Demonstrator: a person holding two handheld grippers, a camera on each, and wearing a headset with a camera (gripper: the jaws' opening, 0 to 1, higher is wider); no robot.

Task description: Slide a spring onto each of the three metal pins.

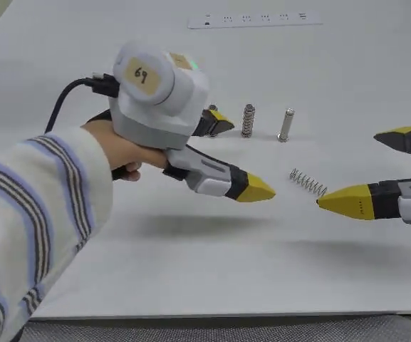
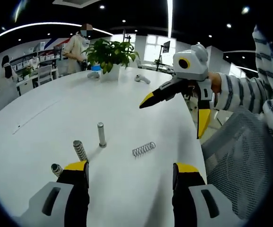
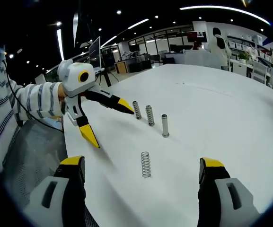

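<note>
A loose spring (image 1: 307, 182) lies flat on the white table (image 1: 191, 256) between the two grippers. Behind it stands a bare metal pin (image 1: 285, 125), and left of that a pin wearing a spring (image 1: 248, 121). A third sprung pin (image 1: 212, 110) is partly hidden behind the left gripper's far jaw. My left gripper (image 1: 244, 157) is open, just left of the loose spring. My right gripper (image 1: 347, 169) is open too, its near tip close to the spring's right end. In the right gripper view the loose spring (image 3: 145, 164) lies between my jaws, the bare pin (image 3: 164, 125) beyond.
A white power strip (image 1: 255, 19) lies at the table's far edge. The table's front edge (image 1: 226, 313) runs close below the grippers. In the left gripper view a potted plant (image 2: 110, 56) stands far across the table, with a person behind it.
</note>
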